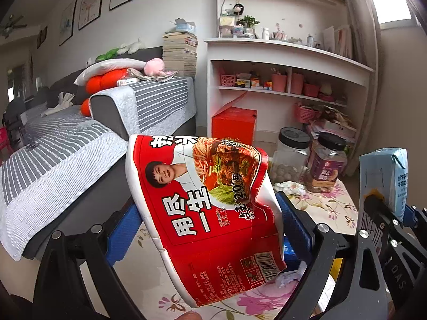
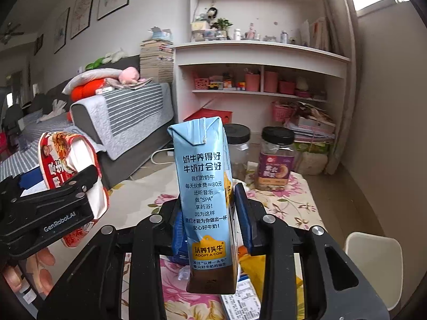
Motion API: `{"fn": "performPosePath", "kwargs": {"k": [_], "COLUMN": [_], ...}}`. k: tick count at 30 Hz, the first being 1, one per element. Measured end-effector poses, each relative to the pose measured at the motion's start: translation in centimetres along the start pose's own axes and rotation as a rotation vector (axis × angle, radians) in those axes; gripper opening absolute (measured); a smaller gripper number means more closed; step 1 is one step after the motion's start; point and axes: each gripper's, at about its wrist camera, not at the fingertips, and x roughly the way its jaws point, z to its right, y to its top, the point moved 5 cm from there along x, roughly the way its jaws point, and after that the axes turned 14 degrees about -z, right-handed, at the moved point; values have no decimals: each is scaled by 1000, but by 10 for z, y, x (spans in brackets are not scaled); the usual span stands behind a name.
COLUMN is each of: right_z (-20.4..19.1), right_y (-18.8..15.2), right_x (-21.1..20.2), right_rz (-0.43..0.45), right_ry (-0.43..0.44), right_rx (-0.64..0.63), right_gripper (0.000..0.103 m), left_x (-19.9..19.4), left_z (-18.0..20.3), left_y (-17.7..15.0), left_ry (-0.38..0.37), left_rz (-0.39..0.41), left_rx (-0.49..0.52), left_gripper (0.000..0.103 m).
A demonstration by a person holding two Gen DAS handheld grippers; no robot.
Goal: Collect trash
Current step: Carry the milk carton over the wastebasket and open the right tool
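Your left gripper [image 1: 210, 229] has its blue-padded jaws closed against the sides of a crushed red-and-white paper instant-noodle bowl [image 1: 205, 208]. The bowl hangs in the air above the table with the floral pink-and-cream cloth [image 1: 331, 205]. It is tilted, its long axis running from upper left to lower right in the left wrist view, the printed side facing the camera and the barcode end lowest.

Your right gripper [image 2: 210, 213] is clamped narrowly on a tall light-blue milk carton [image 2: 205, 192], also lifted clear of the floral table. The carton stands nearly upright, long axis vertical, its folded top pointing up and its brown base down. From the right wrist view the noodle bowl [image 2: 72, 165] sits left of the carton, level with it and well apart.

Below the carton, on the floral table, lie a crumpled blue wrapper [image 2: 178, 242], a yellow packet [image 2: 256, 266] and a white printed slip [image 2: 240, 304]. At the table's far end stand a clear plastic jar with a black lid [image 1: 291, 154] and, just beside it, a purple-labelled nut jar with a black lid [image 1: 328, 165]. A crumpled white tissue [image 1: 289, 188] lies in front of the jars.

Beyond the table are a red box [image 1: 234, 122] and a white shelving unit [image 1: 288, 53]; to the table's left runs a grey sofa with a striped cover [image 1: 66, 138].
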Motion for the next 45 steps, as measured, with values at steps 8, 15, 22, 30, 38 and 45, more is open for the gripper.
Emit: {"fn": "performPosePath", "kwargs": {"k": [8, 15, 22, 30, 38, 45], "right_z": [36, 73, 116, 178, 249, 294], "right_y": [-2, -7, -17, -34, -52, -75], "right_x": [-6, -13, -21, -31, -56, -90], "right_rz": [0, 0, -14, -51, -68, -37], "right_ry": [-53, -114, -176, -285, -430, -508], "right_rx": [84, 153, 236, 363, 509, 658], "right_gripper": [32, 33, 33, 33, 37, 67], "left_x": [-2, -1, -1, -2, -3, -8], "left_z": [26, 56, 90, 133, 182, 240], "left_y": [4, 5, 2, -4, -8, -14], "left_ry": [-47, -98, -150, -202, -253, -326], "left_rz": [-11, -22, -39, -49, -58, -81], "left_rx": [19, 42, 73, 129, 195, 252], "left_gripper": [92, 92, 92, 92, 92, 92]}}
